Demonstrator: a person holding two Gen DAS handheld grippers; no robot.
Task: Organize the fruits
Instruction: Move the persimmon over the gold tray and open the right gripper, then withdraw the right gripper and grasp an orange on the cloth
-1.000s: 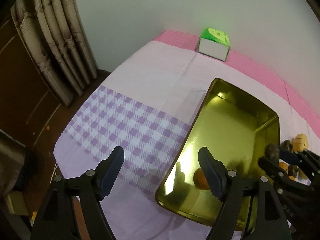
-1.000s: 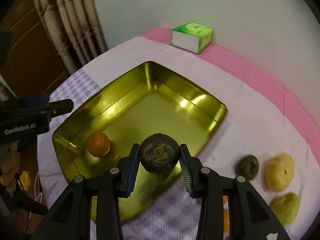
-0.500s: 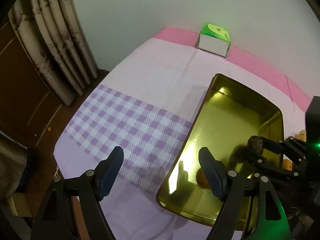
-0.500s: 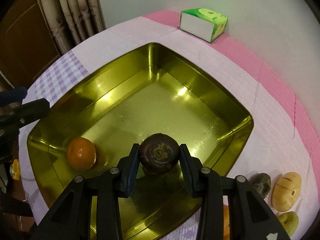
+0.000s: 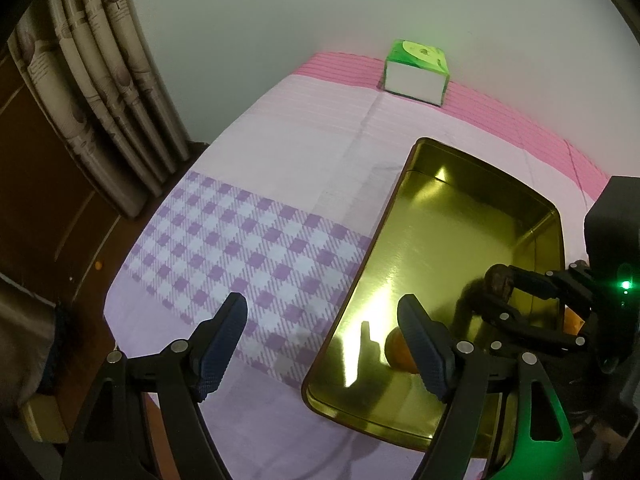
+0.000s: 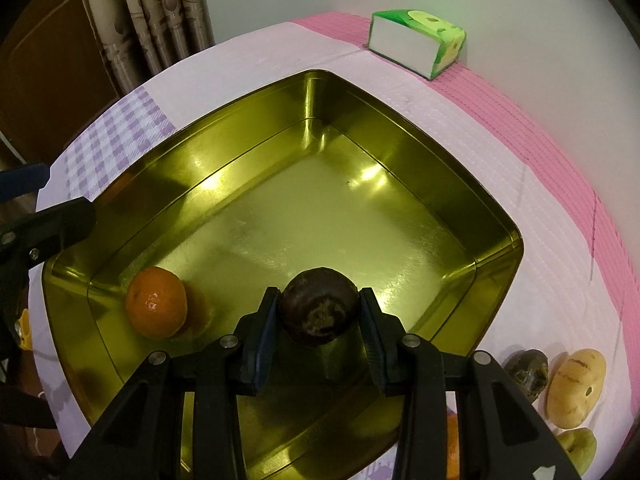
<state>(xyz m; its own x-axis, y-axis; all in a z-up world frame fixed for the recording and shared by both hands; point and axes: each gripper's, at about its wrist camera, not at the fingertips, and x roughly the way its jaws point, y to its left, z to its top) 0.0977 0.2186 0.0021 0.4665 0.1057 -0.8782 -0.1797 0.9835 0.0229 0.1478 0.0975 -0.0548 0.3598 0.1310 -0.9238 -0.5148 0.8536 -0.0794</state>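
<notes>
My right gripper point(image 6: 319, 314) is shut on a dark brown round fruit point(image 6: 319, 310) and holds it low inside the gold metal tray point(image 6: 400, 128), near its front wall. An orange point(image 6: 156, 307) lies in the tray's front left corner. In the left wrist view the tray point(image 5: 476, 168) lies to the right, with the right gripper point(image 5: 500, 286) and its dark fruit point(image 5: 497, 278) over it. My left gripper point(image 5: 322, 344) is open and empty, straddling the tray's left rim above the checked cloth. The orange point(image 5: 396, 354) shows partly behind its right finger.
A green and white tissue box point(image 6: 416, 42) stands at the back by the wall, also in the left wrist view point(image 5: 416, 72). Right of the tray lie a dark fruit point(image 6: 526, 372), a yellow fruit point(image 6: 574, 388) and a green one point(image 6: 578, 446). Curtains point(image 5: 104, 92) hang at the left.
My right gripper has carried the dark fruit forward over the tray and lowered it inside, beside the orange. My left gripper has stayed open and nearly still.
</notes>
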